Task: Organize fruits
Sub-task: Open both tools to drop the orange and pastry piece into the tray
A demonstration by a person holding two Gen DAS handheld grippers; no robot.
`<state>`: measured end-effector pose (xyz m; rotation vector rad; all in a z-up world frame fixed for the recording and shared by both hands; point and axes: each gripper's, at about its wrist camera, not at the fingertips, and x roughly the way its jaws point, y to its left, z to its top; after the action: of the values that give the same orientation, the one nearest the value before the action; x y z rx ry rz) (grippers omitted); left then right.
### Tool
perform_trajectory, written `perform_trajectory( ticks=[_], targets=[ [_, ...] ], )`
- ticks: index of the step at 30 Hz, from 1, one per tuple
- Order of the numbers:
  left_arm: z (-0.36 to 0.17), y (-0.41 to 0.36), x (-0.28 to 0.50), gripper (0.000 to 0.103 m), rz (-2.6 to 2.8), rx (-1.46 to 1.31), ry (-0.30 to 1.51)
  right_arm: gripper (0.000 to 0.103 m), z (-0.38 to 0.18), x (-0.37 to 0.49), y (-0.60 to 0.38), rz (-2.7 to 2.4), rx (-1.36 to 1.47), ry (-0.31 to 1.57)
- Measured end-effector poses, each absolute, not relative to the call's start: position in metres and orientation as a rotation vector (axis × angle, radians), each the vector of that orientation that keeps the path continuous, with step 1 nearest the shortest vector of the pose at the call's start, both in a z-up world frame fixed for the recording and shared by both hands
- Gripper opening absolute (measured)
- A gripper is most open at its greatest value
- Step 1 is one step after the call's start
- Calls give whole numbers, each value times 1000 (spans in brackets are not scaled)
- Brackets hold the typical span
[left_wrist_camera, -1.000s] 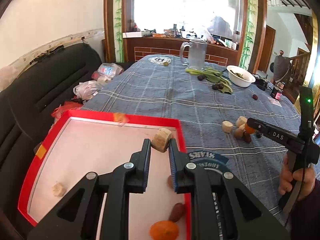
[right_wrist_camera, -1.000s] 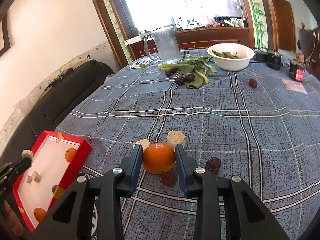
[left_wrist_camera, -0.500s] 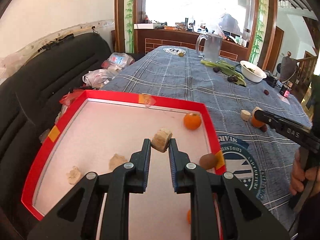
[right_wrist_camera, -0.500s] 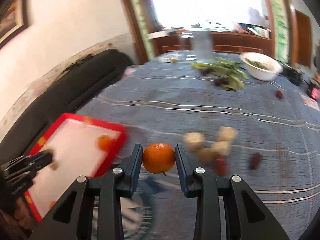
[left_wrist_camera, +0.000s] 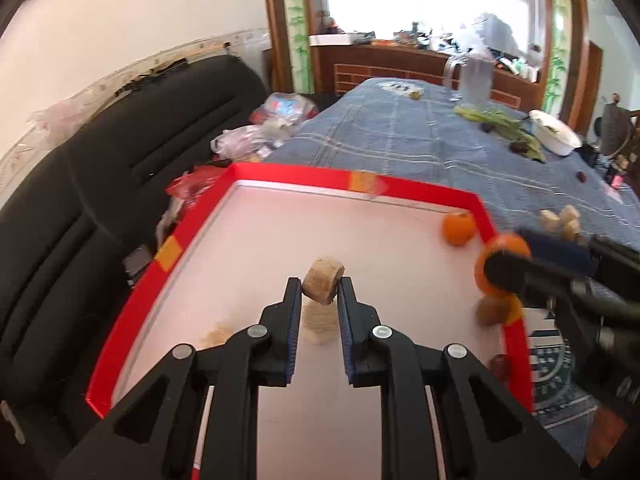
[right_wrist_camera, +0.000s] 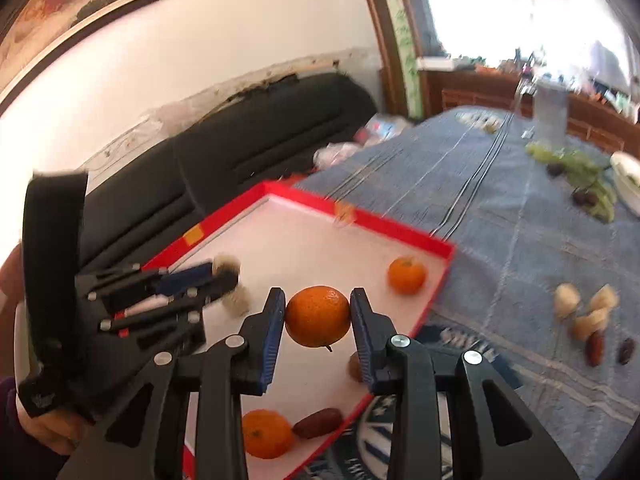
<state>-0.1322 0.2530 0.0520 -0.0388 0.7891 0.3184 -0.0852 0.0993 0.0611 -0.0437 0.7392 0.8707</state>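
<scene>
Both loads hang over the red tray (right_wrist_camera: 400, 236); the left hand-held gripper (left_wrist_camera: 319, 294) pinches a beige chunk (left_wrist_camera: 323, 280), the right hand-held gripper (right_wrist_camera: 318, 314) an orange (right_wrist_camera: 318, 316); next, I judge, lowering and releasing, the orange toward the tray's 3 o'clock side.

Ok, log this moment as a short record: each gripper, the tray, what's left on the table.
left gripper: shut on a tan chunk, above the red tray
right gripper: shut on an orange, above the tray
in tray: two oranges, a date, tan pieces
on tablecloth: tan chunks, two dates

Black grippers (left_wrist_camera: 319, 294), blue-lined jaws, silver screws; sleeve (right_wrist_camera: 24, 452) possibly purple.
</scene>
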Motion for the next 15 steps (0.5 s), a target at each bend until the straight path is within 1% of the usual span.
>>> perform_trajectory(
  ticks=[4,15],
  targets=[
    [46,259,-129,20,371,-15,819,32,44,-84,98,915,-12,806],
    [41,246,-115,21,431,63,839,34,36,-96,104,928,-70,835]
  ],
)
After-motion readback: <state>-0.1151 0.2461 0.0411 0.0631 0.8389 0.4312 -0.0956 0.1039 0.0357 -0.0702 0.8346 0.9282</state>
